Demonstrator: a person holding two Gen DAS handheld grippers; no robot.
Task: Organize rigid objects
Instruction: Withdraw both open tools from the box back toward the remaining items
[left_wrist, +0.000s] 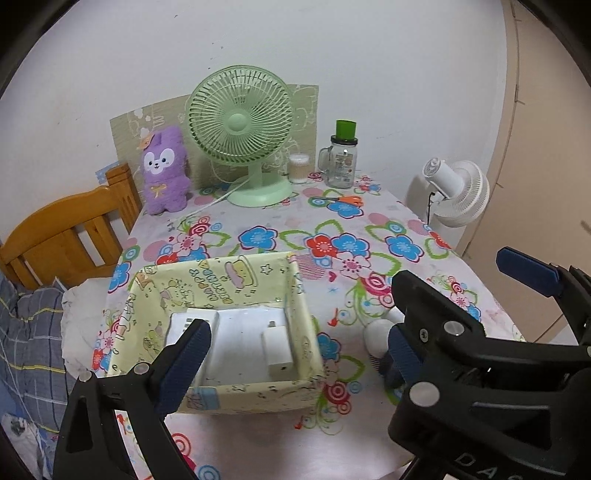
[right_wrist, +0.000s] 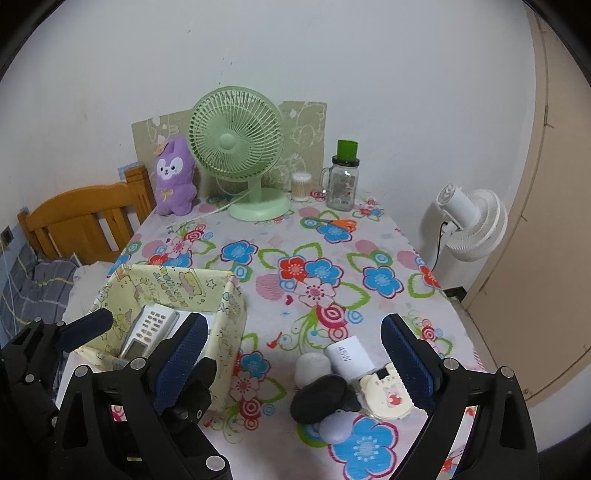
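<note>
Both hand-held grippers stand wide open and hold nothing: the left hand-held gripper (left_wrist: 295, 339) hangs over the near edge of the storage box (left_wrist: 218, 393), and the right hand-held gripper (right_wrist: 295, 350) hangs over a cluster of loose items on the table (right_wrist: 369, 236). No earlier picture is given, so only the present state is stated. The cluster lies just right of the box, and its members touch or overlap: a white charger block marked 45W (right_wrist: 351, 356), a cream round case with a cartoon print (right_wrist: 386, 397), a dark oval object (right_wrist: 319, 397), a pale grey rounded object (right_wrist: 314, 367) and a lavender rounded object (right_wrist: 336, 428). Judged by appearance, the charger is light, stiff and smooth; grip it across its two flat sides, which give the pads parallel faces. The rounded objects are likely to roll or slip out of the pads; take them across the widest part. The box already contains a white remote control (right_wrist: 149, 330), a small white adapter (left_wrist: 279, 347) and a flat white box (left_wrist: 188, 323); its walls look like thin card and may buckle if struck. Each hand-held gripper points obliquely downward at the table, side by side, the left fingers (left_wrist: 184, 354) straddling the box wall. Farther back stand a green desk fan (left_wrist: 240, 129), a purple plush toy (left_wrist: 164, 170), a glass jar with green lid (left_wrist: 341, 158) and orange scissors (left_wrist: 343, 200).
</note>
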